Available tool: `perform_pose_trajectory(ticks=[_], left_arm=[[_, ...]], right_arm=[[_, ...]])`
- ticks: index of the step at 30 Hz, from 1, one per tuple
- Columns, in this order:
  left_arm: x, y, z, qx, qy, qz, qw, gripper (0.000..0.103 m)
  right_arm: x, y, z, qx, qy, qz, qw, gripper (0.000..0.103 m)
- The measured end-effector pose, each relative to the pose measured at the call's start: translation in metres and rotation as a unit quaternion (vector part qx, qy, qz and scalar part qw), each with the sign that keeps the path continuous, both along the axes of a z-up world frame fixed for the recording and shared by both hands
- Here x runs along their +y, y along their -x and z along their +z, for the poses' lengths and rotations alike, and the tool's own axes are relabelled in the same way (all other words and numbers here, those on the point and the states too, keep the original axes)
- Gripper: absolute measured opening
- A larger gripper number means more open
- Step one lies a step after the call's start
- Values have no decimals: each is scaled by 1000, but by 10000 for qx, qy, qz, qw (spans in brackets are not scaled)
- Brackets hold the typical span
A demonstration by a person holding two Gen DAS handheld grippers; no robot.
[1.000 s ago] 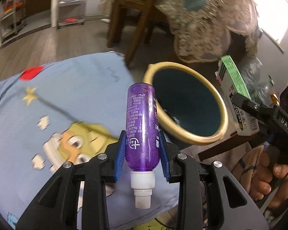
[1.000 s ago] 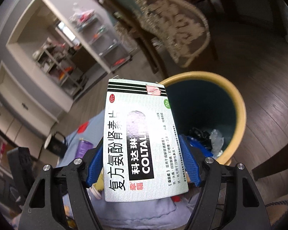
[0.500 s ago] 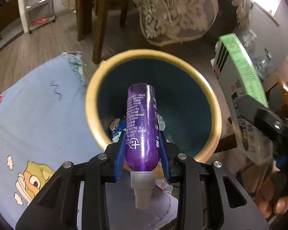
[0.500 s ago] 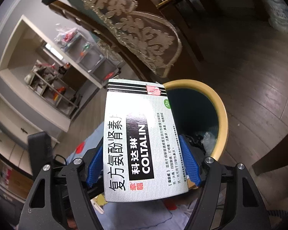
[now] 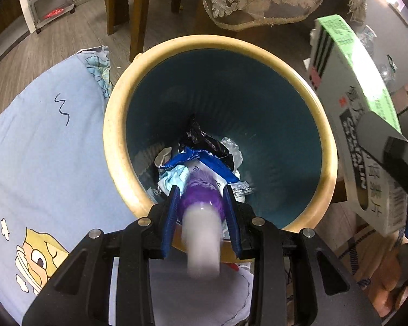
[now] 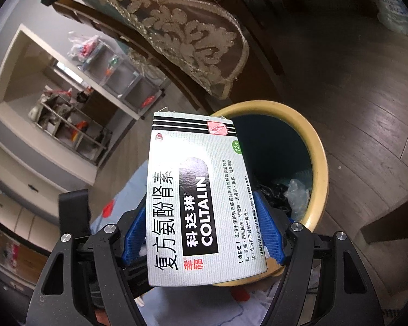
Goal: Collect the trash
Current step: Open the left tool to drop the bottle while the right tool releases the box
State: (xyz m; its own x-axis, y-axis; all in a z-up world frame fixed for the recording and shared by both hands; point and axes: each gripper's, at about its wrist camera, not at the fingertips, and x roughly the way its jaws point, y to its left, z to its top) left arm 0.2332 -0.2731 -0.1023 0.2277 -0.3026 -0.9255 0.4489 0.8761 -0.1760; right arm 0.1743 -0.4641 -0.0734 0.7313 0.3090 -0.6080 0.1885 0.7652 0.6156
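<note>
Left gripper (image 5: 201, 203) clamping purple bottle (image 5: 201, 212) over bin (image 5: 114, 125); right gripper (image 6: 202, 231) clutching medicine box (image 6: 201, 198) beside it.

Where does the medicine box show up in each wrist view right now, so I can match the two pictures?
Left wrist view: the medicine box is at the right edge, seen edge-on with its green side up, held by the right gripper.
Right wrist view: the box fills the centre, printed face toward the camera, clamped between the blue pads.
Shared landmark: the yellow-rimmed trash bin, beyond the box in the right view.
</note>
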Motion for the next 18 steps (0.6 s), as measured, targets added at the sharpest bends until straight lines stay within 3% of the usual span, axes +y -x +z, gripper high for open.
perform_pose_trajectory(ticks=[11, 12, 16, 18], left_arm=[[11, 7, 6, -99, 299, 145, 9994, 33], [14, 7, 7, -115, 344, 179, 9992, 35], [33, 15, 20, -357, 504, 442, 9971, 63], [39, 19, 24, -424, 507, 512, 9965, 64]], right_arm=[[6, -7, -8, 189, 140, 79, 9997, 74], [6, -8, -9, 201, 155, 81, 9996, 74], [9, -12, -12, 279, 272, 86, 9992, 74], [11, -15, -15, 342, 334, 107, 9988, 74]])
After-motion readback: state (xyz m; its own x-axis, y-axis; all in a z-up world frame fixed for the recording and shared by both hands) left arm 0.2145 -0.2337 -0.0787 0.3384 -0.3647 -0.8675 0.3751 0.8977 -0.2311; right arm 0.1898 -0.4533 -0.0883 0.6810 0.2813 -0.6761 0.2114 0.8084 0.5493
